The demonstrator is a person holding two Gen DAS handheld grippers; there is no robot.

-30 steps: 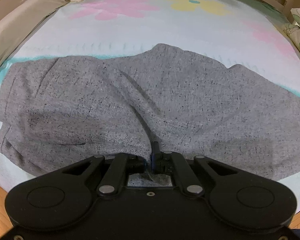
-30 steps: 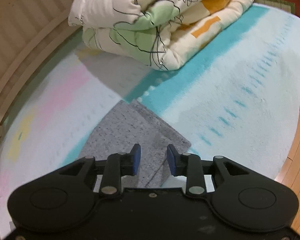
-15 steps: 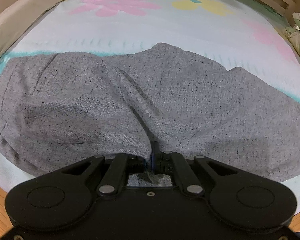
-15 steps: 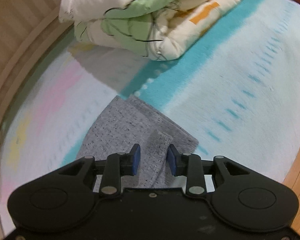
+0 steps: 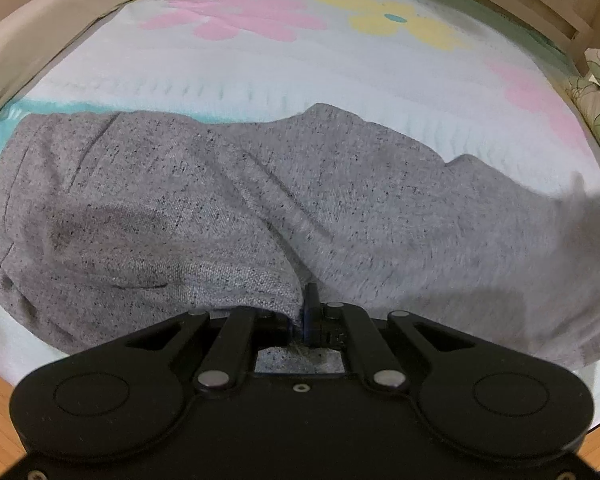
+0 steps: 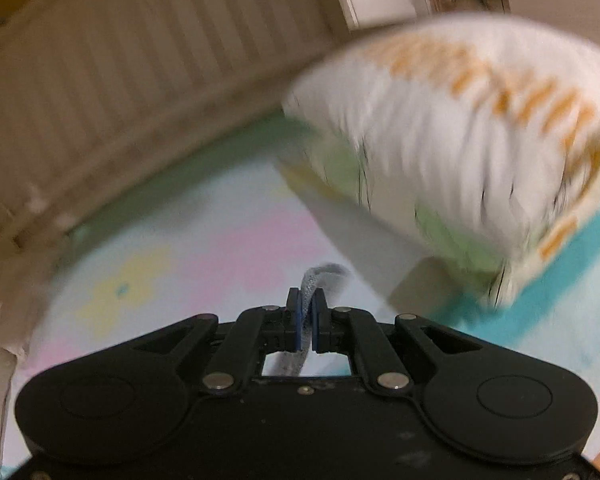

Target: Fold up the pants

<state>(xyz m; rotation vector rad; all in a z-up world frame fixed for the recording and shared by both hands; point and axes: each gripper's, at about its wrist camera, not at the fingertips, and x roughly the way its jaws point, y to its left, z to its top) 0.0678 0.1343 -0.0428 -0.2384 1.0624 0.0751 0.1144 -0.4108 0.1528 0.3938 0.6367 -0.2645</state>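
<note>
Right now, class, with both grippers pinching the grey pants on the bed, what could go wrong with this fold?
1. The right gripper pinches only a thin strip of the pants; it may slip out mid-swing.
2. The folded quilt sits close to the right gripper and could be bumped.
3. The left gripper grips bunched cloth, so creases may get folded in.

left gripper (image 5: 302, 312), jaws closed on a fold of the grey pants (image 5: 228, 208) at their near edge. the pants lie rumpled across the bed (image 5: 260, 76), whose pale cover carries a pink flower (image 5: 236, 20) and a yellow flower (image 5: 400, 24). the right end of the pants is blurred. a beige pillow (image 5: 48, 20) sits at upper left.
</note>
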